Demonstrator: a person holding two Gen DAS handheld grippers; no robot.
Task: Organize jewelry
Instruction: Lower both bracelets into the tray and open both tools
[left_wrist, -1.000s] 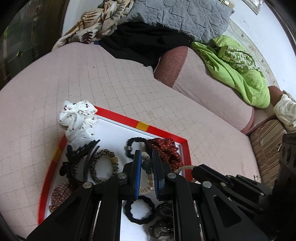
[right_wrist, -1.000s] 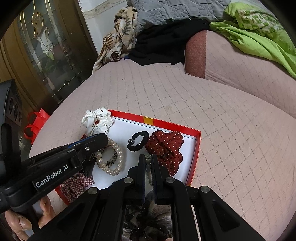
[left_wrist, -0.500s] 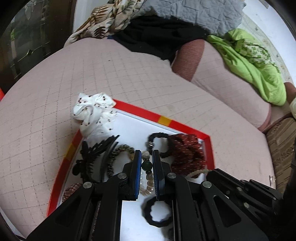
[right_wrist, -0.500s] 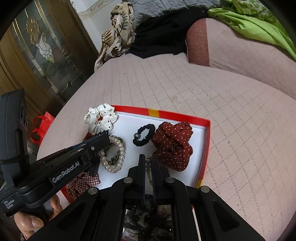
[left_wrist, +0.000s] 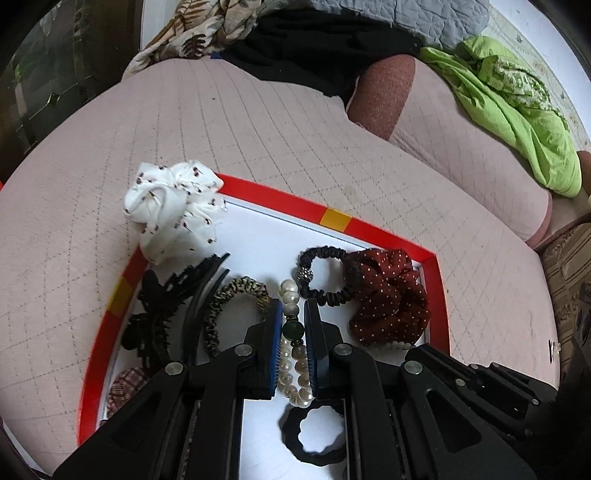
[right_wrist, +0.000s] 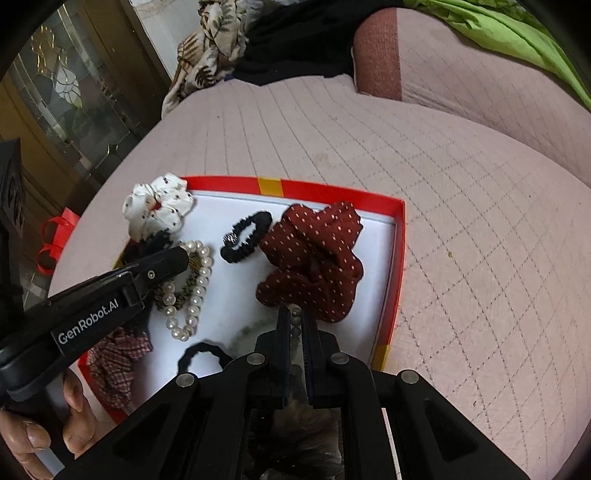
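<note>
The left gripper (left_wrist: 293, 329) has its jaws pinching a pearl bracelet (left_wrist: 293, 363) on the dark green bead in the strand; the pearls run between the blue pads and hang over the white floor of the red-rimmed tray (left_wrist: 384, 235). The right gripper (right_wrist: 294, 325) has its jaws pinching a second string of beads (right_wrist: 294, 319), just beside the near edge of the dark red dotted scrunchie (right_wrist: 312, 258).

The tray rests on a pink quilted bed (right_wrist: 461, 206). Tray contents:
- white dotted scrunchie (left_wrist: 173, 206), draped over the far left corner of the rim;
- black hair claw (left_wrist: 162, 306), along the left edge;
- leopard-print hair tie (left_wrist: 225, 299), beside the claw;
- thin black hair tie (left_wrist: 325, 273), touching the red scrunchie;
- thick black hair tie (left_wrist: 314, 435), near edge;
- plaid scrunchie (right_wrist: 118, 358), near left corner.
</note>
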